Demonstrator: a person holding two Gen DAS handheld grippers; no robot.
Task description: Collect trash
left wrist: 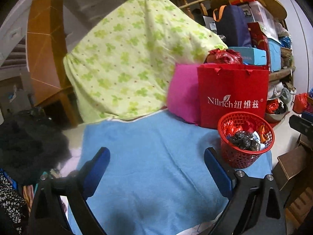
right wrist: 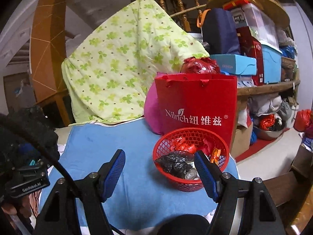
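The left gripper (left wrist: 155, 168) is spread wide, its blue pads apart over the bare blue cloth (left wrist: 148, 156), holding nothing and touching nothing that shows. The right gripper (right wrist: 159, 168) is spread just as wide and also empty; its right finger (right wrist: 205, 173) sits in front of the near rim of the red basket (right wrist: 166, 146), though whether it touches the rim or only overlaps it in view cannot be told. Out from the fingers, the basket stands on the right part of the cloth, just in front of a red paper bag (right wrist: 195, 101) printed with white lettering. Inside the basket lies the trash: a crumpled black plastic bag (right wrist: 176, 165), red wrappers (right wrist: 183, 145) and an orange wrapper (right wrist: 216, 154). Beside the paper bag is a pink cushion (left wrist: 183, 94), and behind that a green floral quilt (left wrist: 127, 54) draped against a wooden railing. To the right stands a cluttered shelf (left wrist: 281, 72) of boxes, and to the left a dark heap of clothing (left wrist: 25, 143). By the look of it the task is near its end or done: the stretch of cloth in view carries no loose scraps, all visible trash is in the basket, and both grippers are free. What may be left, if anything, lies outside these views or under the arms; the cloth's near edge is partly hidden by the grippers themselves, so a stray piece there cannot be ruled out.
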